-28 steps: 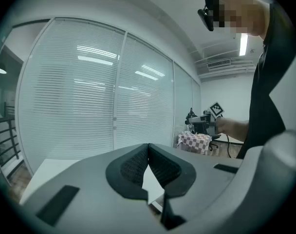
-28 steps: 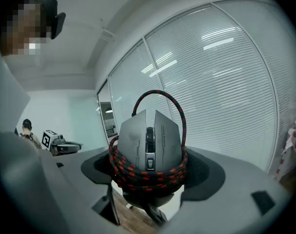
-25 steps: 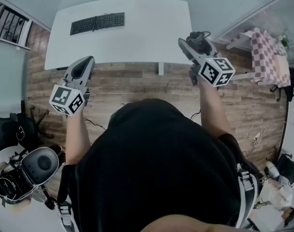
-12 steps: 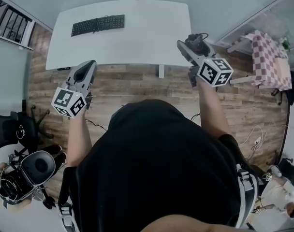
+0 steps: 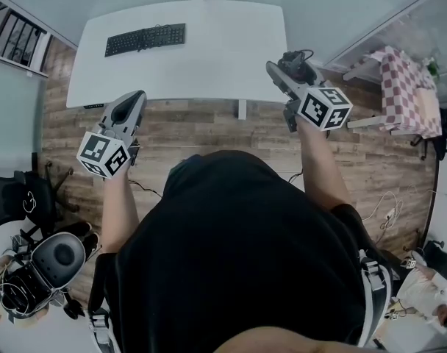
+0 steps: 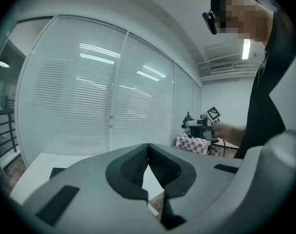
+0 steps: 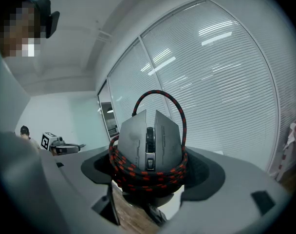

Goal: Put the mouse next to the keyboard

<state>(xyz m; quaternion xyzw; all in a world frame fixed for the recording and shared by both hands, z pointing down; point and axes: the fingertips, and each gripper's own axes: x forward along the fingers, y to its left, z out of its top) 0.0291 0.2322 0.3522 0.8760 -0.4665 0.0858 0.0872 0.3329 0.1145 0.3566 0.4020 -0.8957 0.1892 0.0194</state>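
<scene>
Right gripper (image 5: 286, 66), upper right of the head view, has its jaws clenched on a grey wired mouse (image 7: 149, 143) with a black-and-red braided cable (image 7: 138, 173) wound round it (one loop sticks up above the mouse). It is held by the right edge of the white table (image 5: 223, 57), well apart from the black keyboard (image 5: 145, 38) at the table's upper left. Left gripper (image 5: 132, 100), at middle left, has its pads pressed together on nothing.

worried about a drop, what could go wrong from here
1. The right gripper seems to grip the mouse through its coiled cable, so it might slip.
2. The loose cable loop above could snag on set-down.
3. The keyboard lies far left on the table; a long carry.
</scene>
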